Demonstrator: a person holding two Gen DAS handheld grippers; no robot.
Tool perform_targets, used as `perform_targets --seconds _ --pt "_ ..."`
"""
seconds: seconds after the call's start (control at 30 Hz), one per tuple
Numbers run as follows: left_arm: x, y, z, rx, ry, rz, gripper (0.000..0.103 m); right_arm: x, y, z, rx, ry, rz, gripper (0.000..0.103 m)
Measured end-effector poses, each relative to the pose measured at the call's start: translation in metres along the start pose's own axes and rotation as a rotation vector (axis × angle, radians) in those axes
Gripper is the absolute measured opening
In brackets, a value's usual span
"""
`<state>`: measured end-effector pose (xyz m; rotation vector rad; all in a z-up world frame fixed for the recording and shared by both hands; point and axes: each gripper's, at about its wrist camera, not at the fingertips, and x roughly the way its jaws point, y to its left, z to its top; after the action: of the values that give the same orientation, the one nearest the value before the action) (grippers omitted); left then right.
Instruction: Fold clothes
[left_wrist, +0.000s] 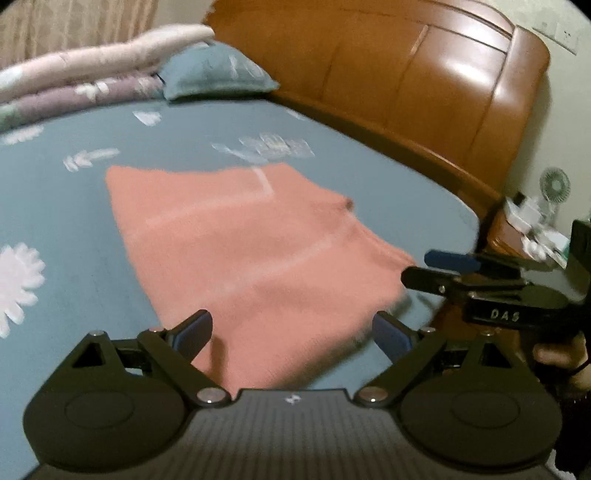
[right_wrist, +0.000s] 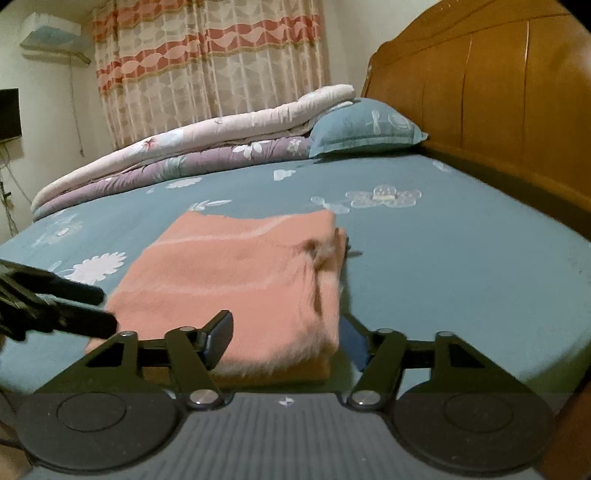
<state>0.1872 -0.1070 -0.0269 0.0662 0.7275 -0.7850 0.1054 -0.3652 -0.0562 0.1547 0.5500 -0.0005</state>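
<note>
Both claws are spread wide and hold nothing: the left claw (left_wrist: 291, 332) and right claw (right_wrist: 288, 334) hover at the near edge of the folded pink garment (right_wrist: 236, 273), which lies on the bed (right_wrist: 461, 258) with the pillow (right_wrist: 365, 127) beyond, against the headboard (right_wrist: 498, 92).

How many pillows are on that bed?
1. A blue-grey pillow lies at the head of the bed, against the wooden headboard, beside the folded quilts. Another might be hidden behind the quilts.
</note>
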Motion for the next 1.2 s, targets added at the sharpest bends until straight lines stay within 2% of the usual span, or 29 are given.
perform_targets --seconds 0.07,0.17,0.33,0.43,0.5,0.57,0.67,0.73,0.83,0.93,1.0,1.1,1.2 --pt "0.002 0.004 0.006 -0.008 -0.009 0.008 0.094 0.005 -0.003 0.001 -0.003 0.008 -0.007 0.038" --pt "0.007 0.006 0.01 -0.003 -0.035 0.014 0.094 0.013 -0.007 0.003 -0.008 0.02 -0.017 0.024" --pt "0.021 0.011 0.019 0.007 -0.083 -0.005 0.094 0.014 -0.019 -0.001 0.033 0.027 0.01 0.026" --pt "0.046 0.023 0.03 -0.026 -0.008 0.006 0.094 0.013 -0.024 0.006 0.066 0.029 0.031 0.031" --pt "0.055 0.028 0.04 -0.06 0.052 -0.001 0.093 0.013 -0.022 0.02 0.064 0.033 0.028 0.031" --pt "0.05 0.031 0.052 -0.09 0.071 -0.025 0.094 0.014 -0.019 0.04 0.06 0.016 0.032 0.033" --pt "0.045 0.039 0.079 -0.114 0.072 -0.011 0.094 0.019 -0.017 0.074 0.054 -0.015 0.048 0.039" --pt "0.046 0.046 0.098 -0.129 0.066 0.01 0.094 0.035 -0.015 0.095 0.049 -0.006 0.062 0.039" --pt "0.057 0.055 0.123 -0.163 0.081 0.02 0.094 0.066 -0.01 0.115 0.032 0.035 0.088 0.039" --pt "0.077 0.057 0.133 -0.162 0.112 0.0 0.094 0.092 -0.007 0.122 0.002 0.078 0.101 0.039" --pt "0.094 0.057 0.133 -0.166 0.152 0.01 0.094 0.106 -0.007 0.118 -0.004 0.129 0.11 0.039" --pt "0.121 0.067 0.122 -0.239 0.226 0.027 0.094 0.111 -0.009 0.114 -0.009 0.165 0.124 0.039" --pt "0.127 0.069 0.124 -0.276 0.236 0.017 0.099 0.117 -0.012 0.109 -0.014 0.201 0.139 0.04"
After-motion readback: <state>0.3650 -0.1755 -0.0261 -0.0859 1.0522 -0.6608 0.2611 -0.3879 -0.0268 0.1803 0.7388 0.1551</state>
